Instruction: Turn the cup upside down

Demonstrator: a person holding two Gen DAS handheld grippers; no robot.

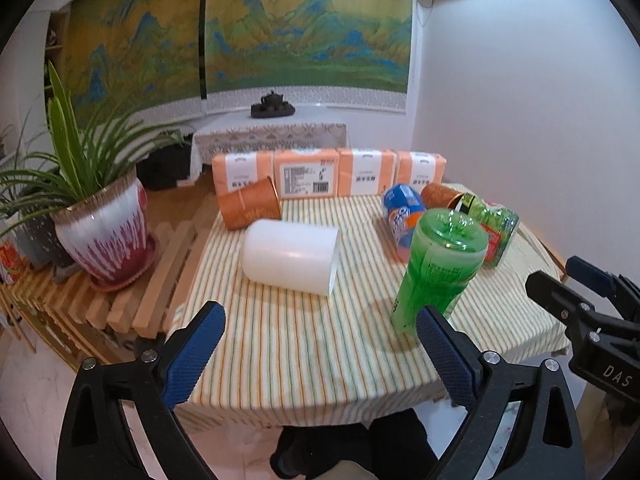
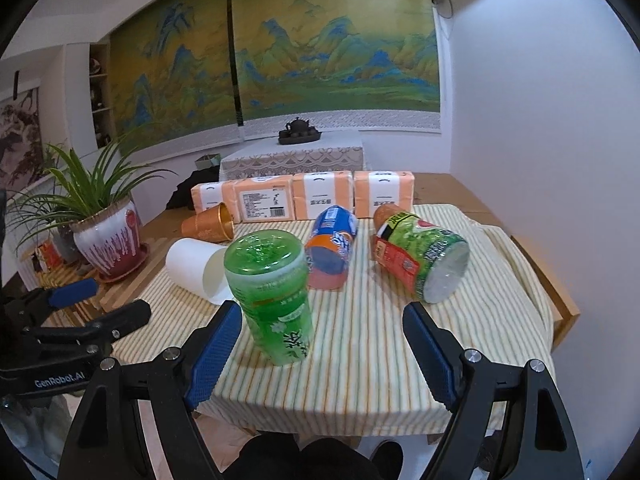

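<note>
A green plastic cup point(image 1: 434, 268) stands bottom-up on the striped tablecloth point(image 1: 300, 340); it also shows in the right wrist view point(image 2: 272, 296). A white cup point(image 1: 292, 255) lies on its side, also seen in the right wrist view point(image 2: 198, 268). An orange cup point(image 1: 250, 205) lies on its side at the back left. My left gripper point(image 1: 320, 344) is open and empty near the front edge, between the white and green cups. My right gripper point(image 2: 322, 344) is open and empty, with the green cup just past its left finger.
A blue-orange cup point(image 2: 332, 246) and a green-labelled cup point(image 2: 420, 260) lie on their sides at the right. Orange tissue packs point(image 1: 328, 174) line the back. A potted plant point(image 1: 102, 224) stands on wooden slats at the left. The white wall is on the right.
</note>
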